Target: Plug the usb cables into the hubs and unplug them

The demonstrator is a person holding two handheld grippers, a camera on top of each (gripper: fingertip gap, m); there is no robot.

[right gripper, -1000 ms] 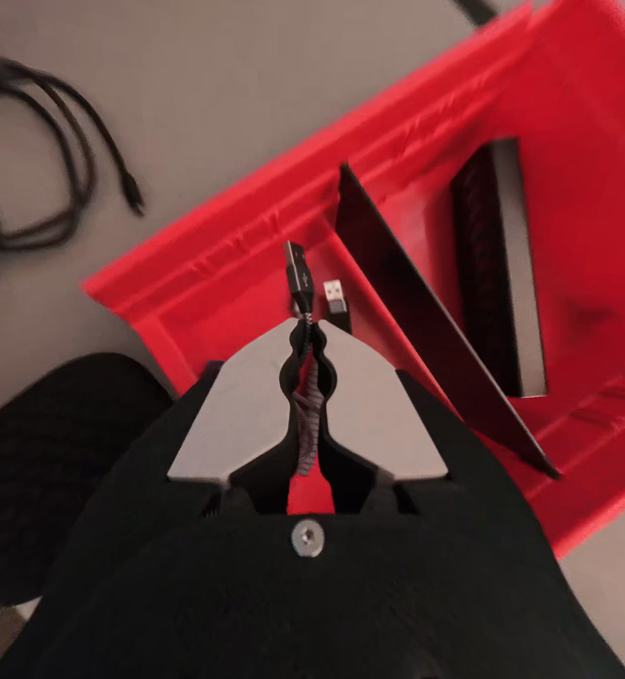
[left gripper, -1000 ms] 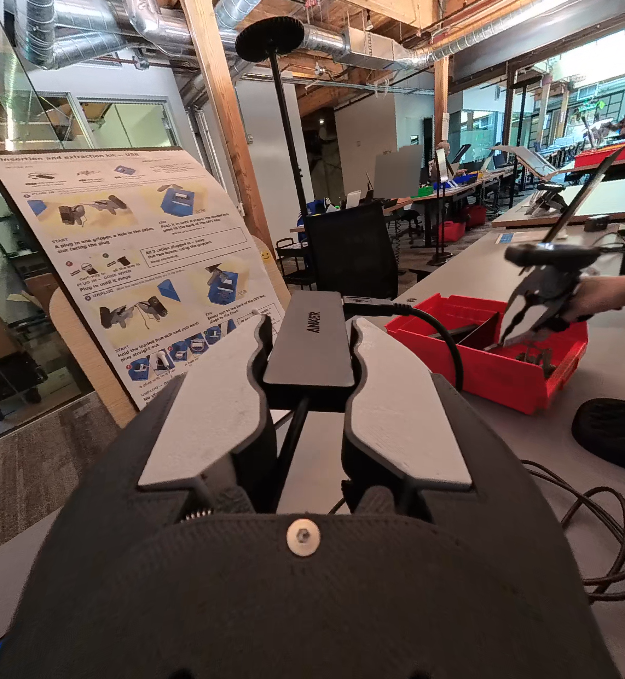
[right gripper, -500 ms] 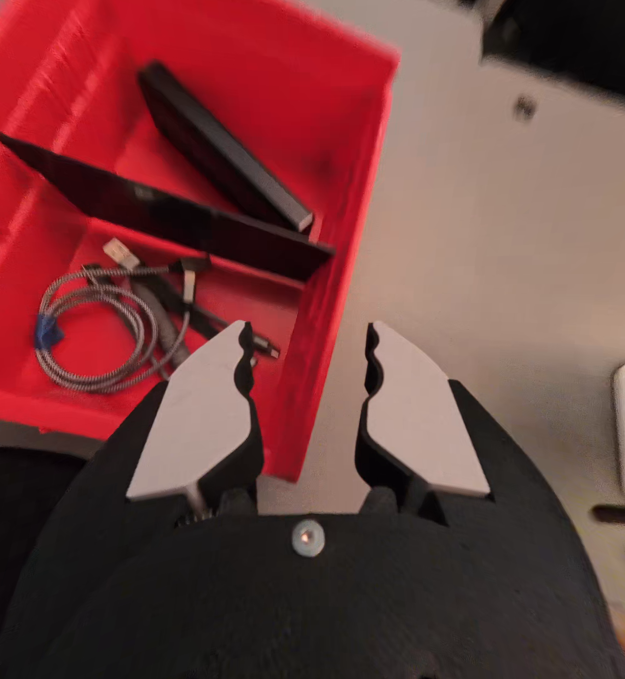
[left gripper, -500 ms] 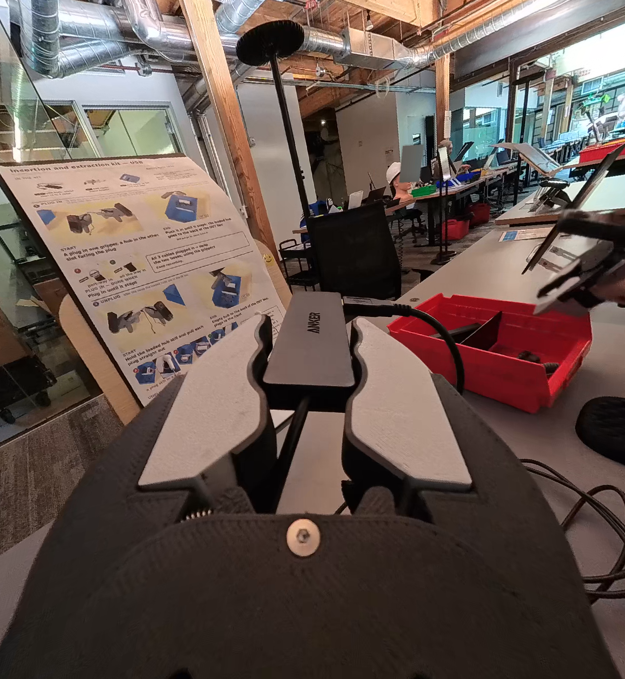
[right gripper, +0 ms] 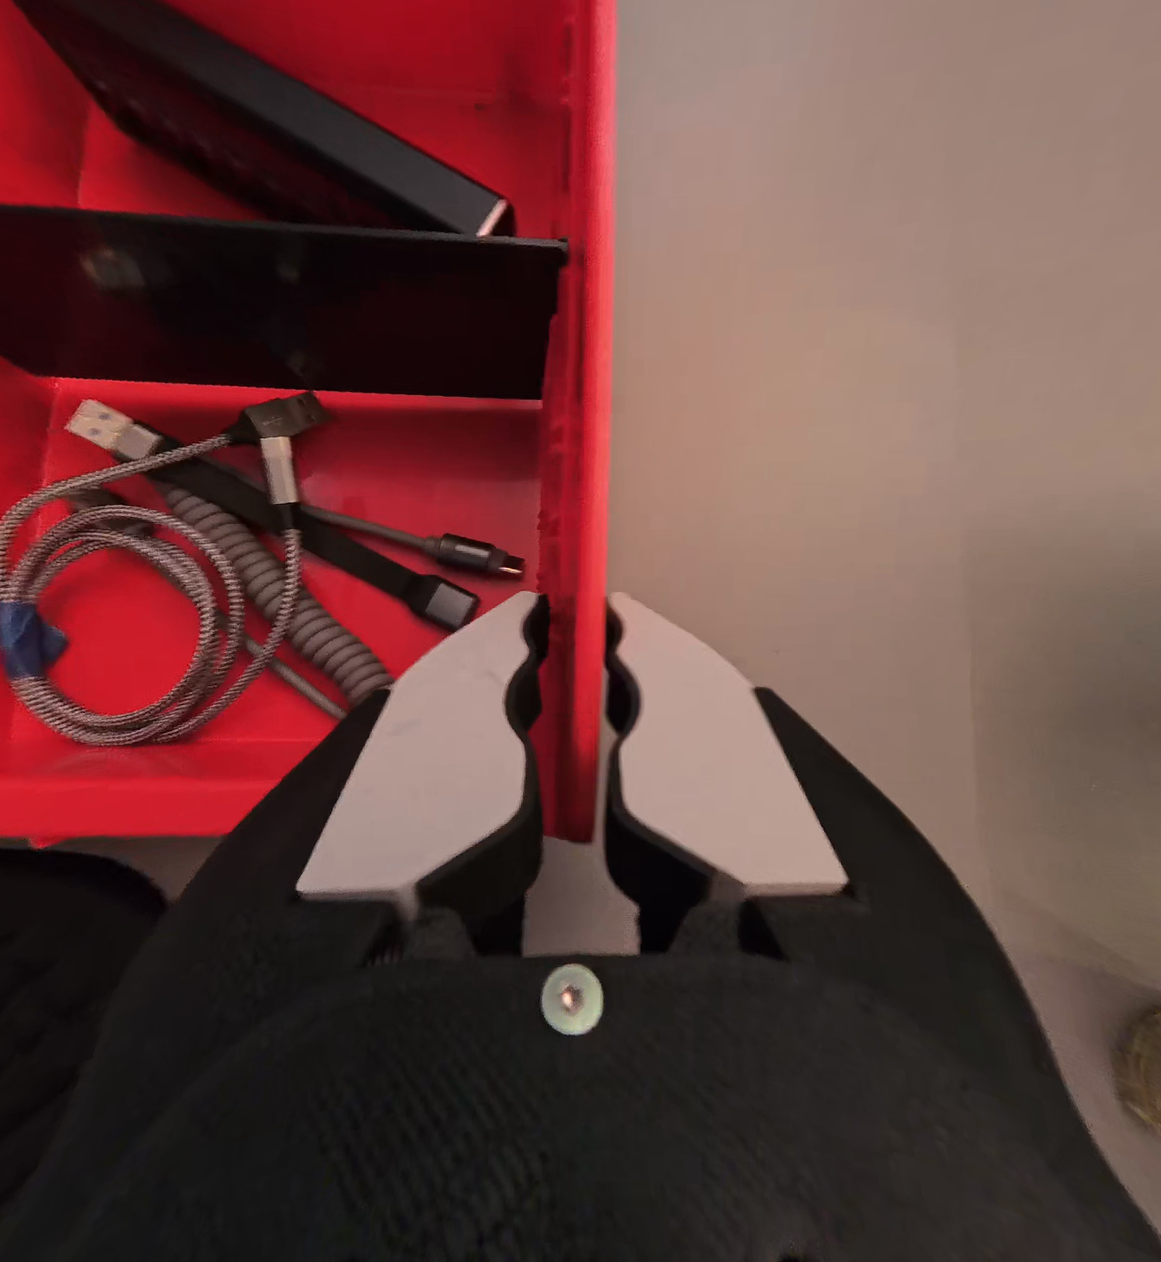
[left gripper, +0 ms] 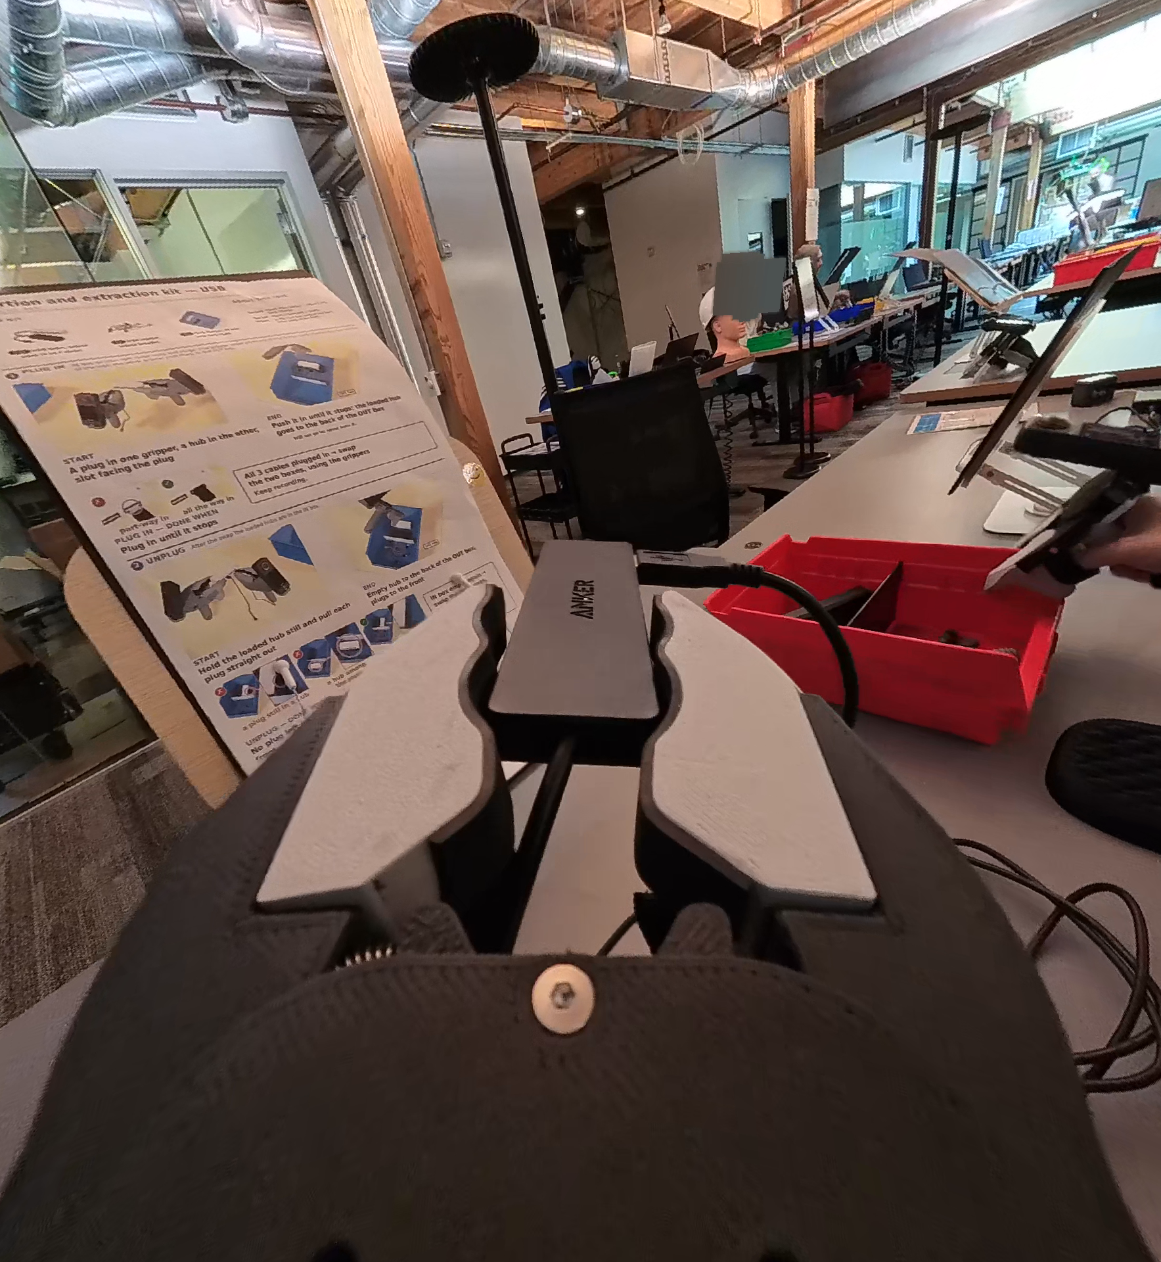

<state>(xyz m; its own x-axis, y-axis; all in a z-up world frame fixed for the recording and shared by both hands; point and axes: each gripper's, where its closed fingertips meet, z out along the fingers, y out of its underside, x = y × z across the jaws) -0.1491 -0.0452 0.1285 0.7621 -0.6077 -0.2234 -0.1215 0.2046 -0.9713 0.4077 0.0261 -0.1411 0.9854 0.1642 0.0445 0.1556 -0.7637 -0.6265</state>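
My left gripper (left gripper: pixel 577 601) is shut on a dark grey USB hub (left gripper: pixel 577 642) and holds it above the table. A black cable's plug (left gripper: pixel 680 567) sits in the hub's far right side. The red bin (left gripper: pixel 905 676) stands to the right. My right gripper (right gripper: pixel 574 604) has its fingers on either side of the bin's right wall (right gripper: pixel 584 341), closed on it; it also shows in the left wrist view (left gripper: pixel 1041 560). In the bin's near compartment lie several loose USB cables (right gripper: pixel 154 580). A second dark hub (right gripper: pixel 277 116) lies behind the black divider (right gripper: pixel 256 307).
An instruction board (left gripper: pixel 188 478) leans at the left edge of the table. A black pad (left gripper: pixel 1137 785) lies in front of the bin. A loose black cable (left gripper: pixel 1123 990) is coiled on the table at the right. A black pole stand (left gripper: pixel 516 273) rises behind the hub. Tip to tip, the grippers are about 60 centimetres apart.
My right gripper let go of the braided cable into the bin, opened, swung to the bin's right wall and closed on it. My left gripper and the hub stayed still.
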